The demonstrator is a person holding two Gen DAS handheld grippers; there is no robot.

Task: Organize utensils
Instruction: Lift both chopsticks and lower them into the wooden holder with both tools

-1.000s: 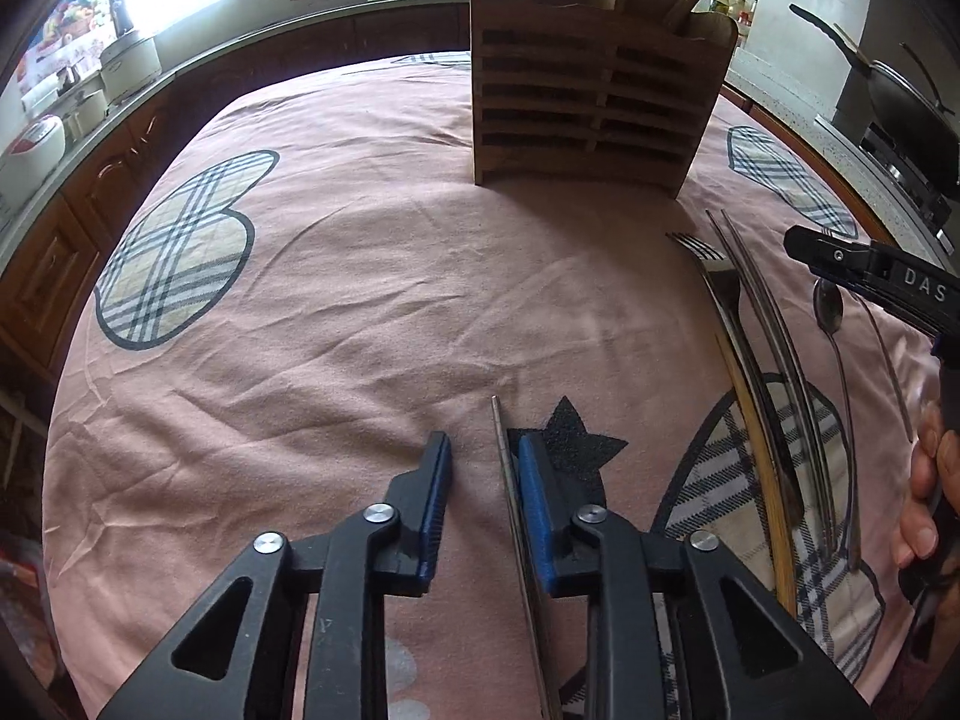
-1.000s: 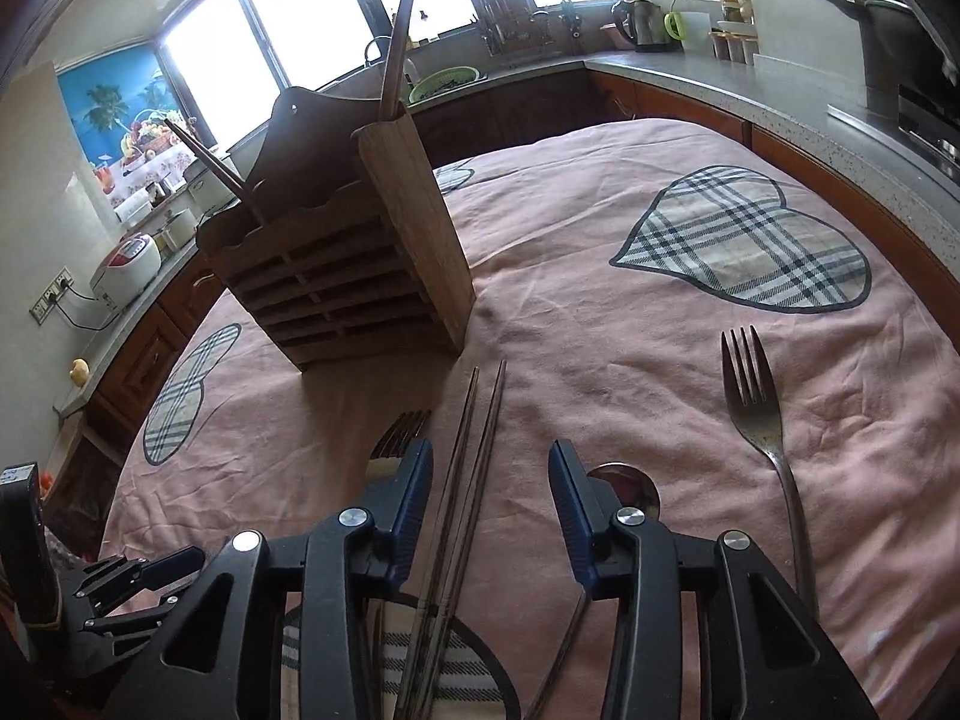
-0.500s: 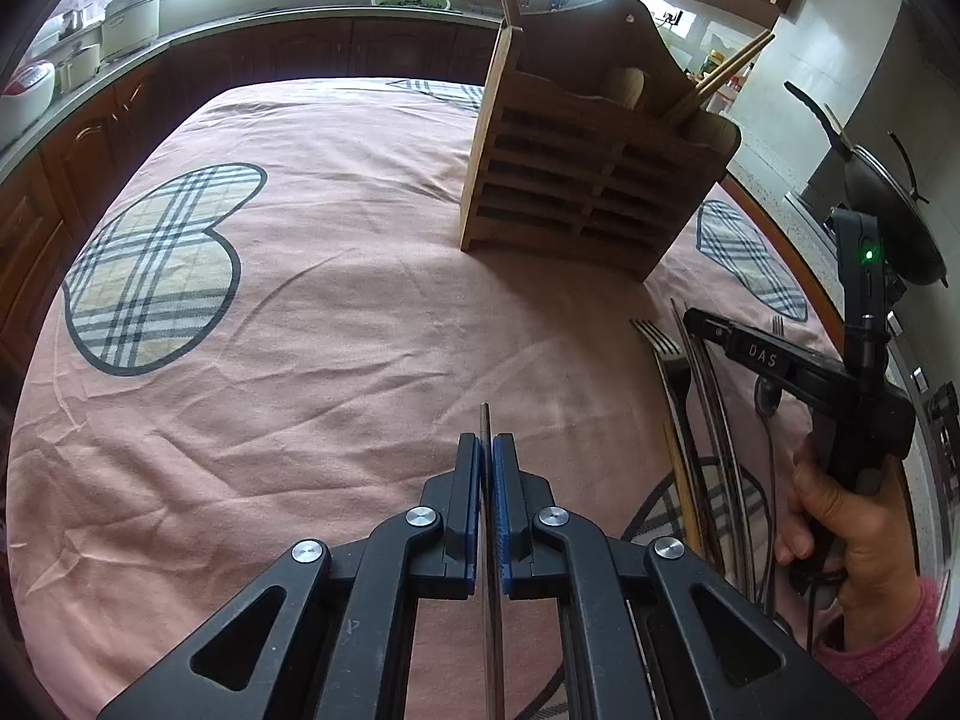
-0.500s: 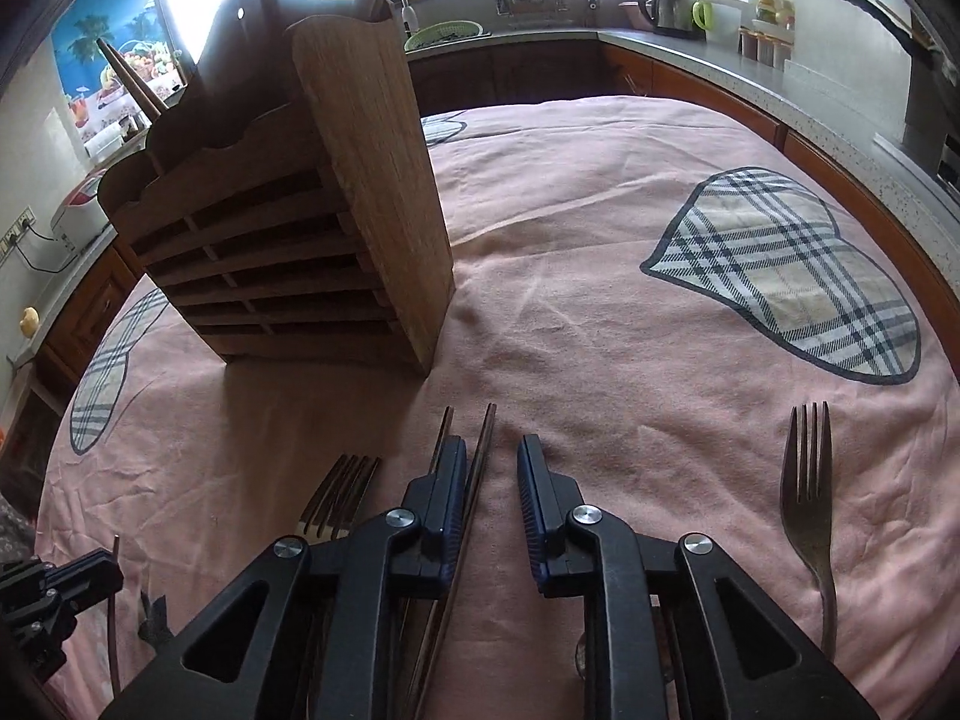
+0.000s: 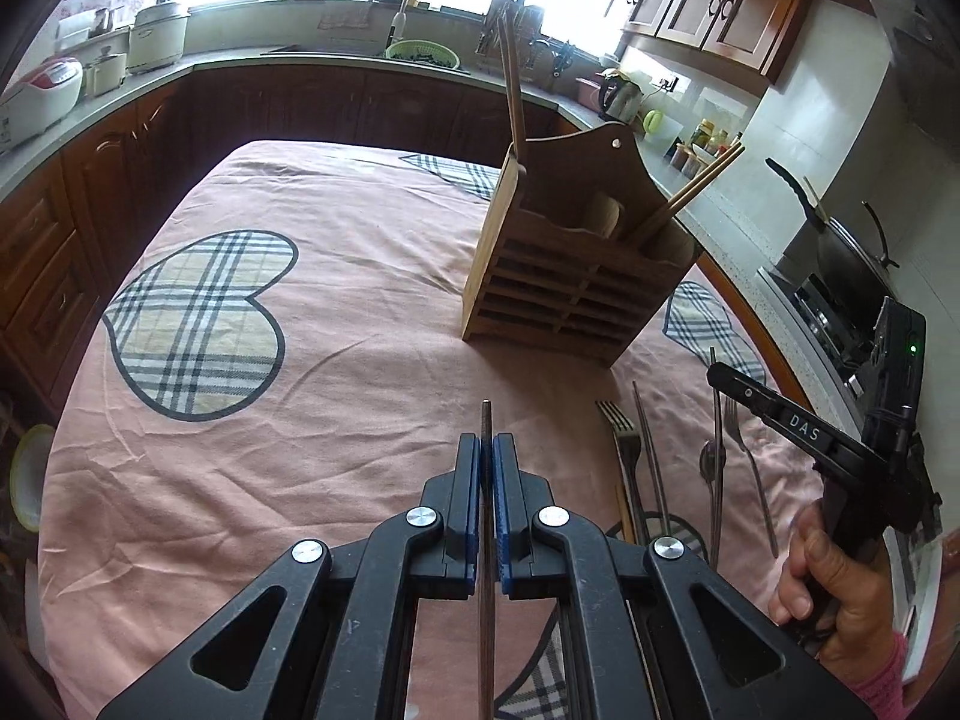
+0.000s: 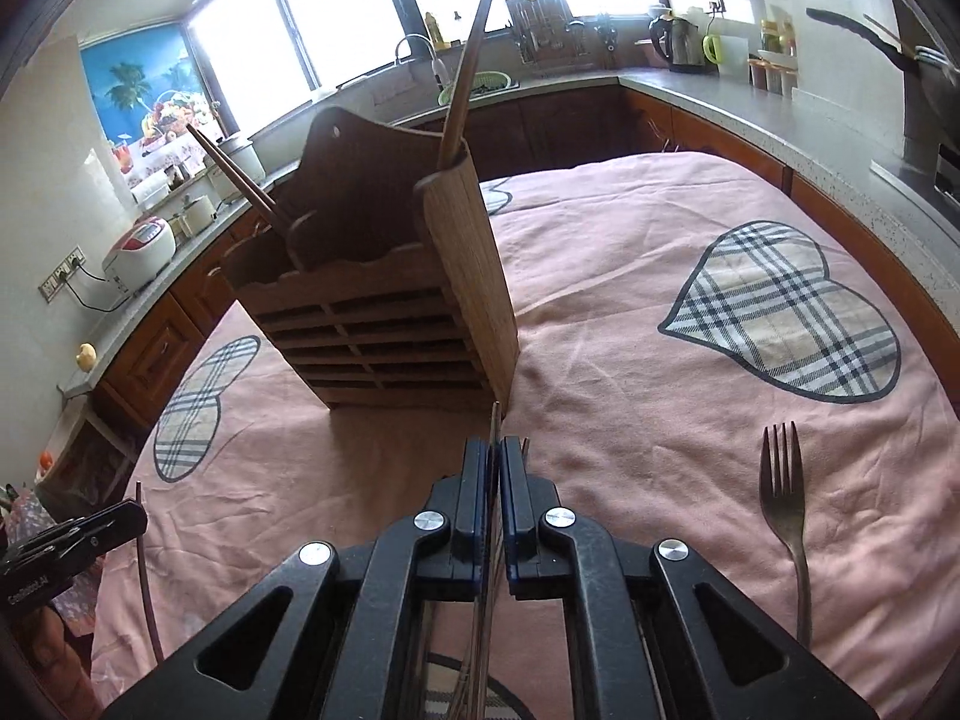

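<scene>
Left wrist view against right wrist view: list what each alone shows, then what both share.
Only the left wrist view shows the left gripper shut on a dark chopstick, the spoon, and the hand holding the right gripper. Only the right wrist view shows the right gripper shut on a metal chopstick and the tropical poster. Both show the wooden utensil holder and the pink tablecloth.

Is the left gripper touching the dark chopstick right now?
Touching. The left wrist view shows the left gripper closed on the dark chopstick, both blue-padded fingers pressed against its sides, its tip poking out ahead.
</scene>
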